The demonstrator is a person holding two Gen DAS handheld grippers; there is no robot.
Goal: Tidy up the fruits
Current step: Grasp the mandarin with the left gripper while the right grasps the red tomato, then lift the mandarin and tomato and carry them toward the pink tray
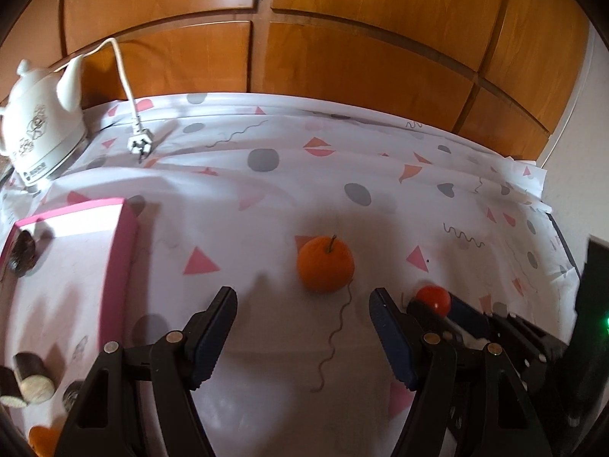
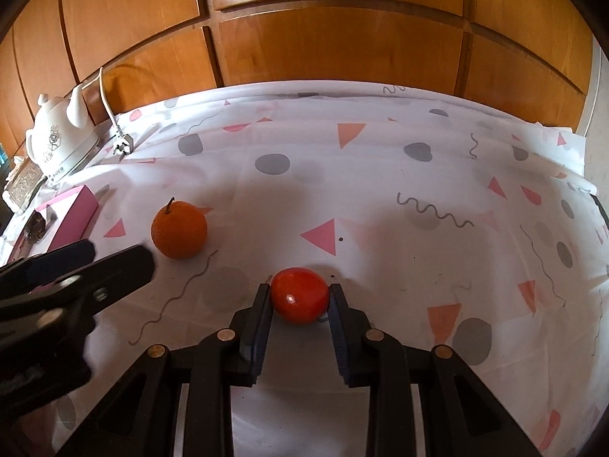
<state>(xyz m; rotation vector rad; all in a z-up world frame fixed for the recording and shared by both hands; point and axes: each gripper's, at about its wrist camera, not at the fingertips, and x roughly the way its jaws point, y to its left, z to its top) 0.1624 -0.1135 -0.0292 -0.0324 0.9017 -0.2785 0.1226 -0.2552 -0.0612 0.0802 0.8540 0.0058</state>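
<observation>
An orange with a stem (image 1: 325, 264) sits on the patterned tablecloth, just ahead of my open left gripper (image 1: 302, 299); it also shows in the right wrist view (image 2: 179, 229). My right gripper (image 2: 300, 292) is shut on a red tomato (image 2: 300, 300), which rests low over the cloth. In the left wrist view the tomato (image 1: 434, 299) shows between the right gripper's fingers, to the right of the orange. My left gripper (image 2: 114, 257) enters the right wrist view from the left, near the orange.
A pink-rimmed tray (image 1: 118, 262) lies at the left with dark round items (image 1: 22, 253) in it. Small cylinders (image 1: 32, 379) and another orange piece (image 1: 43, 440) lie at the lower left. A white kettle (image 1: 42, 129) and its plug (image 1: 140, 144) stand at the back left, before wooden cabinet doors (image 1: 342, 57).
</observation>
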